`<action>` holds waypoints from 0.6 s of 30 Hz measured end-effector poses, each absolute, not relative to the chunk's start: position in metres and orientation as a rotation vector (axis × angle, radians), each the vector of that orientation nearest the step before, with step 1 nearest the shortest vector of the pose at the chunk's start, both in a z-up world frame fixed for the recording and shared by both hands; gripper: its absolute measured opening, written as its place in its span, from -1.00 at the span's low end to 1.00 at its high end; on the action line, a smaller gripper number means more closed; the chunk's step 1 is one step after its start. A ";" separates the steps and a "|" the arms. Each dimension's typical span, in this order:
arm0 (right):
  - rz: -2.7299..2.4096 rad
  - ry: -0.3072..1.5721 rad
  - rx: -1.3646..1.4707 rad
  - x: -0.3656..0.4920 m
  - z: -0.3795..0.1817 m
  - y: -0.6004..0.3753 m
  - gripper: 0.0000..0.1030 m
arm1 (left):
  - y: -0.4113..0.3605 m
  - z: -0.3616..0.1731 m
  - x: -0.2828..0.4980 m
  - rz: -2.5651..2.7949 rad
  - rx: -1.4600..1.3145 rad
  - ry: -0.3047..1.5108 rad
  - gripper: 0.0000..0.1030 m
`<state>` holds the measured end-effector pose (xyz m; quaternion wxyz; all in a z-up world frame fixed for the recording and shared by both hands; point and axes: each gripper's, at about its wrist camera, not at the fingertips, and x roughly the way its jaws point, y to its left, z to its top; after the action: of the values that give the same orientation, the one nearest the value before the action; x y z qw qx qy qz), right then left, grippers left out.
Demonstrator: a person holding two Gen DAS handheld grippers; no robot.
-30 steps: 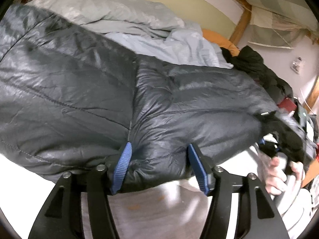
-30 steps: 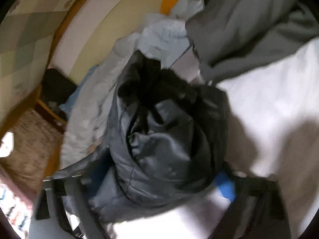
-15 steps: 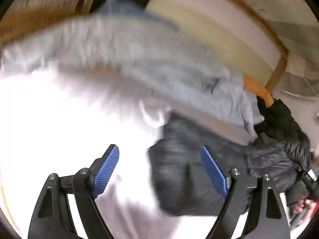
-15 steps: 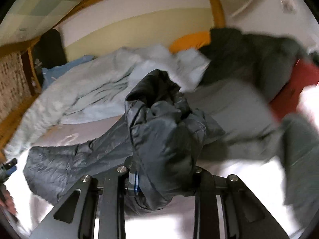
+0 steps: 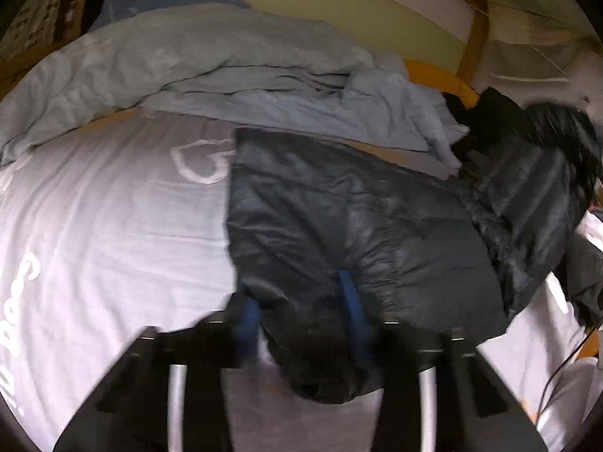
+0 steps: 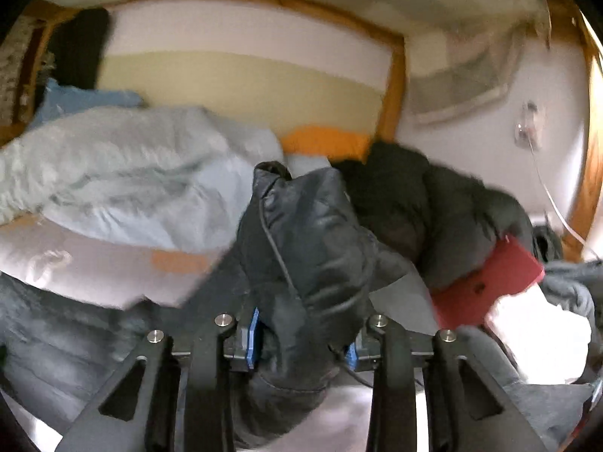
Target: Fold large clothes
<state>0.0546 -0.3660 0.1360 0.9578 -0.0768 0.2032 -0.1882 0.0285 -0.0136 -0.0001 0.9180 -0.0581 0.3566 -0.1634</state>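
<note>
A dark grey puffer jacket (image 5: 361, 222) lies spread on the white bed sheet (image 5: 113, 226). My left gripper (image 5: 301, 316) is shut on the jacket's near edge, with fabric bunched between its blue pads. In the right wrist view my right gripper (image 6: 303, 342) is shut on another bunched part of the same jacket (image 6: 309, 241), which rises between the blue pads. A thin black cord runs across that fabric.
A rumpled light blue duvet (image 5: 211, 71) lies along the back of the bed against a wooden frame. An orange pillow (image 6: 324, 143), a black fur-trimmed coat (image 6: 433, 203), a red flat item (image 6: 490, 282) and grey clothes are piled at the right.
My left gripper was open over the sheet half a second ago and has now closed on the jacket's edge. My right gripper keeps its hold while its view swung toward the headboard.
</note>
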 end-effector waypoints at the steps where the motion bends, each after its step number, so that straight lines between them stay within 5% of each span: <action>1: -0.354 0.384 -0.177 0.052 0.142 -0.347 -0.31 | -0.016 0.002 0.029 -0.345 -0.109 0.714 -0.55; 8: -0.026 0.344 -0.203 0.038 0.152 -0.234 -0.31 | -0.010 0.011 0.032 -0.398 -0.133 0.701 -0.63; 18: 0.148 0.508 -0.092 0.057 0.080 -0.158 -0.31 | 0.055 0.088 0.015 -0.376 -0.171 0.493 -0.54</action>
<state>0.0570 -0.1580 0.0802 0.9641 -0.0455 0.2510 0.0733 0.0153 0.0551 0.0885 0.9488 -0.0839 0.2422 -0.1846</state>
